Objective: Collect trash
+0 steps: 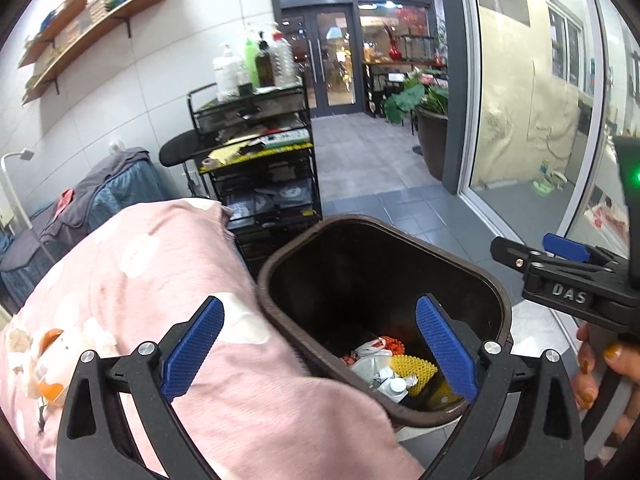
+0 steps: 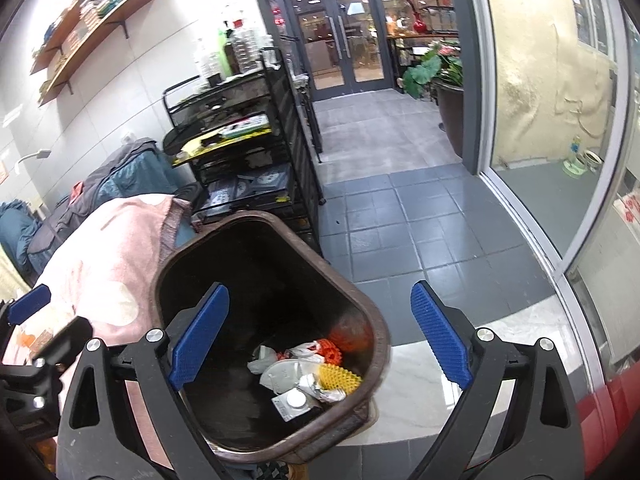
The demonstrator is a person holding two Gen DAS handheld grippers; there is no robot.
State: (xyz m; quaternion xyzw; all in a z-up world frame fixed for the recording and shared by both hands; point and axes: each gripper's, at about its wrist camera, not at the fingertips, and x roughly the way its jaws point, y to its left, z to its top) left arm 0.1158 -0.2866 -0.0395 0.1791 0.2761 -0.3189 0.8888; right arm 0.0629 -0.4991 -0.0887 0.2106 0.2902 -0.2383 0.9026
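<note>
A dark brown trash bin (image 1: 472,272) stands on the floor beside a bed with a pink blanket (image 1: 168,280). Inside lie crumpled white wrappers (image 1: 376,368), a yellow spiky piece (image 1: 416,368) and red bits. My left gripper (image 1: 320,344) is open and empty above the bin's near rim. The bin also shows in the right wrist view (image 2: 384,340), with the same trash (image 2: 304,376) at its bottom. My right gripper (image 2: 320,332) is open and empty right over the bin. It shows from the side in the left wrist view (image 1: 532,252).
A black wire cart (image 1: 260,152) with bottles stands behind the bin. Orange and white items (image 1: 52,364) lie on the blanket at the left. A potted plant (image 1: 428,120) and a glass partition (image 1: 520,100) are to the right. Grey tiled floor (image 2: 400,220) leads to glass doors.
</note>
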